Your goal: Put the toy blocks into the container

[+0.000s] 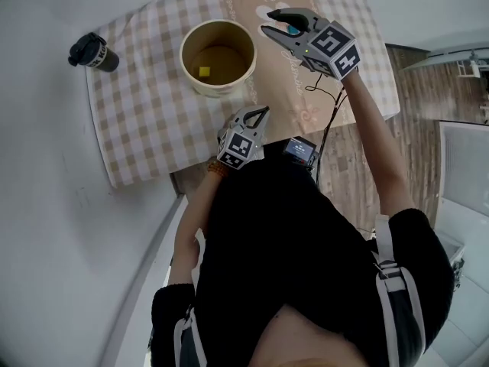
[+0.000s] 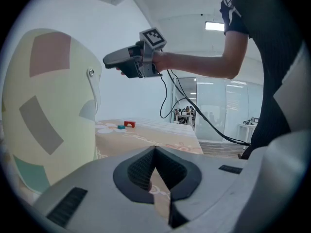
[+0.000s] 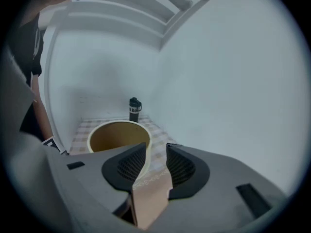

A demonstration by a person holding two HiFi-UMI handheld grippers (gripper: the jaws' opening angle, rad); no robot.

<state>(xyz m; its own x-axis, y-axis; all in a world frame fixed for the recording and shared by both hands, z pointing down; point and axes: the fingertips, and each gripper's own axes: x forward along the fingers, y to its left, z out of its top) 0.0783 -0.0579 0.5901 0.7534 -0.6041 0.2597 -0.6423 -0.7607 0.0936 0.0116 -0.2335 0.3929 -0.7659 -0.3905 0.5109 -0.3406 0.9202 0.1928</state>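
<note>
The round cream container (image 1: 192,76) stands on the checked tablecloth (image 1: 145,113) with one yellow block (image 1: 204,71) inside. My right gripper (image 1: 267,23) hovers to its right, jaws pointing at the container's rim (image 3: 116,125). It is open, and only tablecloth shows between its pads (image 3: 156,147). A teal block (image 1: 293,29) peeks through its frame. From the left gripper view, a red block (image 2: 129,124) and the teal block (image 2: 121,126) lie far down the table, below the raised right gripper (image 2: 111,62). My left gripper (image 1: 263,111) rests near the table's front edge beside the container wall (image 2: 48,106), fingertips touching, nothing held (image 2: 155,148).
A black tumbler (image 1: 93,52) stands at the table's far left corner, behind the container in the right gripper view (image 3: 134,109). A small black box (image 1: 300,150) with a cable (image 1: 328,121) sits at the front edge. Wooden floor (image 1: 412,90) lies to the right.
</note>
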